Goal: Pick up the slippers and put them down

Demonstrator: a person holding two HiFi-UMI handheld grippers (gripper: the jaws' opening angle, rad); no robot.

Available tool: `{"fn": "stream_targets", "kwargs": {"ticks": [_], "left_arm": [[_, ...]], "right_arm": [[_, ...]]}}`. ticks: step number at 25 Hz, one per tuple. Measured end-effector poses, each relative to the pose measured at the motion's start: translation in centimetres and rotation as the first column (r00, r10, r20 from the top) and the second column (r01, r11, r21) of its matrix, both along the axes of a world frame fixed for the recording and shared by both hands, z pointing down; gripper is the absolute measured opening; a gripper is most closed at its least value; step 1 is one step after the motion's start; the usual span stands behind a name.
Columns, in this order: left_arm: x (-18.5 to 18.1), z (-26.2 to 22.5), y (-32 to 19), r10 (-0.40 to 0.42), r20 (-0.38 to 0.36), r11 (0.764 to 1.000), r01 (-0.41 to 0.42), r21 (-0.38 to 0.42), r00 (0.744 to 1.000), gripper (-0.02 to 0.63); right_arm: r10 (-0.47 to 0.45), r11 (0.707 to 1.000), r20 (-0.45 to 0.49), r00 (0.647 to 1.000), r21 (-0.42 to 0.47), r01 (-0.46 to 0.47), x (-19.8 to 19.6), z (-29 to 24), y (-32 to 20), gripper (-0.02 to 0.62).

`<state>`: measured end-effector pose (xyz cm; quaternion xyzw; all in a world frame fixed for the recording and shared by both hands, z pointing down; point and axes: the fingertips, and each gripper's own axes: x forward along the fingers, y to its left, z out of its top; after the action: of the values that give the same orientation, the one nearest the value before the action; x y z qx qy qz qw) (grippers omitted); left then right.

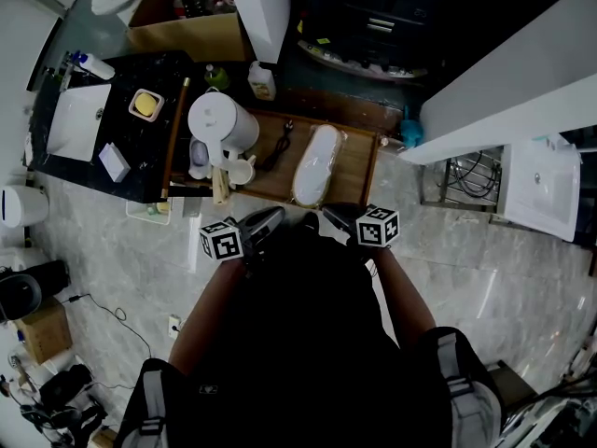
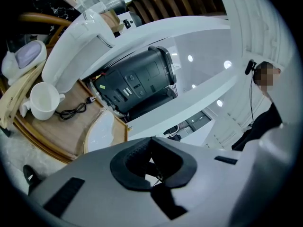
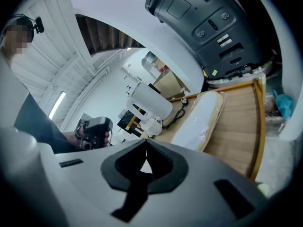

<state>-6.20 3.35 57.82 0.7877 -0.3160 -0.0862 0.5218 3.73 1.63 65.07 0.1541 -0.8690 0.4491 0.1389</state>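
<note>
Wooden tray [image 1: 359, 171], left tongs [image 2: 150, 139], right tongs [image 3: 145, 141] closed

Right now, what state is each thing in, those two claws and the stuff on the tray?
left gripper: shut, empty.
right gripper: shut, empty.
slippers: wrapped in plastic, lying on the wooden tray.
kettle: upright, lid closed.
cup: standing, empty.
cable: unplugged, loose on the tray.

Head view: high overhead, facing steeply down past person's torso onto tray [image 1: 359, 166], kettle [image 1: 219, 124], floor [image 1: 485, 278].
Left gripper view: rides left gripper [image 1: 259, 224], low and near, looks across tray [image 2: 71, 122] toward kettle [image 2: 75, 51].
Right gripper view: rides right gripper [image 1: 336, 218], low and near, same tray [image 3: 236, 126], kettle [image 3: 149, 103] farther off.
All three share tray, kettle.
</note>
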Motion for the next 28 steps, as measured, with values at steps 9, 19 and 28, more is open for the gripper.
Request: {"fn": "stream_targets", "kwargs": {"ticks": [9, 19, 28], "left_arm": [[-0.6, 0.2, 0.4, -0.008, 0.019, 1.000, 0.008, -0.010, 1.000, 0.011], [-1.3, 0.5, 0.8, -0.017, 0.029, 1.000, 0.018, -0.025, 0.999, 0.011], [-2.0, 0.7, 1.4, -0.029, 0.038, 0.999, 0.031, -0.036, 0.999, 0.011]], "right_arm": [[-0.002, 0.999, -0.039, 0.999, -0.035, 0.001, 0.0, 2.8, -0.4, 0.012], [0.012, 0.998, -0.103, 0.995, -0.056, -0.018, 0.2, 5.5, -0.6, 0.089], [0.071, 0.993, -0.147, 0.987, -0.088, -0.084, 0.4, 7.7, -1.6, 0.160]]}}
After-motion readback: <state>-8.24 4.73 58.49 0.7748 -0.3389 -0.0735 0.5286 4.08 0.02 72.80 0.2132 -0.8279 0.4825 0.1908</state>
